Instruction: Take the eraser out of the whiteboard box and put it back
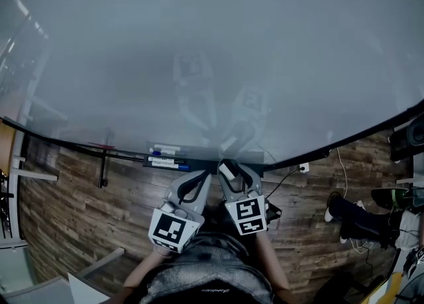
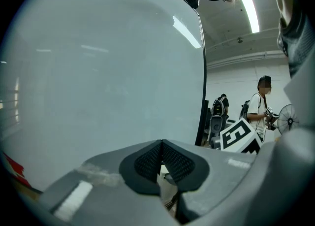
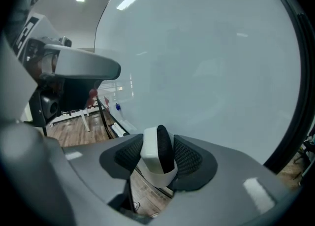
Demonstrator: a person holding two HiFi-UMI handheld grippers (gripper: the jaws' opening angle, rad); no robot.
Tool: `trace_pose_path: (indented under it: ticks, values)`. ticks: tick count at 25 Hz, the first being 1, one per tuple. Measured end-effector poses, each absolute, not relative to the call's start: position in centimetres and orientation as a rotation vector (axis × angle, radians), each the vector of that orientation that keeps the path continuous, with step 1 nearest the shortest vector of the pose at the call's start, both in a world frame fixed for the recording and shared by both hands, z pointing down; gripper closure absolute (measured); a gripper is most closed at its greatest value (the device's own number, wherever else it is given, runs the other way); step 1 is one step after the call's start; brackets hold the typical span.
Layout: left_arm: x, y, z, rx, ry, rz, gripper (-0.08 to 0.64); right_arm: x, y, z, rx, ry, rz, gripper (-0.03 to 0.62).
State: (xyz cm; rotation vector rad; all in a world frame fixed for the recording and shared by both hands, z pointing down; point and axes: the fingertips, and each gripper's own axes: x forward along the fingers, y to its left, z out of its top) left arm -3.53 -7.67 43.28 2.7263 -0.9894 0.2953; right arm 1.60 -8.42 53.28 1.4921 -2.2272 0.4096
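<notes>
The eraser (image 3: 153, 147) stands on edge at the whiteboard's (image 1: 212, 64) lower rim, right of the box (image 1: 165, 161). Its white back faces left, its black felt faces right, and its long axis runs along the jaws toward the board. The right gripper (image 3: 158, 158) tilts down with its jaws wide around the eraser. Beside it, the left gripper (image 2: 161, 159) is nearly level, pads together and empty.

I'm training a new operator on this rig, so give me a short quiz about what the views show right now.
1. What stands between the jaws of the right gripper?
2. True or false: the left gripper's jaws stand wide apart.
3. Fill in: the markers lie along the whiteboard's ____ edge.
Key: 1. The eraser, white with a black felt side. 2. False, they are together. 3. Lower.
</notes>
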Motion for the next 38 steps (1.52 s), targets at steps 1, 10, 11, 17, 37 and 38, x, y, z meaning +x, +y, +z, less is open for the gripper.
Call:
trace_pose_path:
  ticks: [1, 10, 11, 17, 37, 38]
  values:
    - [-3.6, -7.6, 43.3, 2.732, -0.987, 0.299, 0.555, 1.5, -8.4, 53.2, 1.492, -2.236, 0.418, 0.398]
    - [-3.4, -8.2, 43.1, 2.768, -0.965, 0.305, 0.555, 1.3, -8.5, 53.3, 1.484, -2.256, 0.433, 0.423]
    - [-3.2, -8.2, 43.0, 2.747, -0.967, 0.291, 0.555, 1.3, -8.4, 53.3, 1.485, -2.257, 0.434, 0.423]
    - [-2.5, -8.4, 42.9, 2.747, -0.953, 0.287, 0.555, 1.7, -8.5, 53.2, 1.485, -2.264, 0.436, 0.425]
    - [-3.0, -8.7, 43.5, 2.762, -0.939, 0.29, 0.555, 1.4, -7.5, 47.2, 1.499, -2.342, 0.39, 0.433]
    - [-3.0, -8.7, 43.4, 2.763, -0.94, 0.289, 0.555, 1.5, -7.4, 46.6, 1.507, -2.345, 0.387, 0.433]
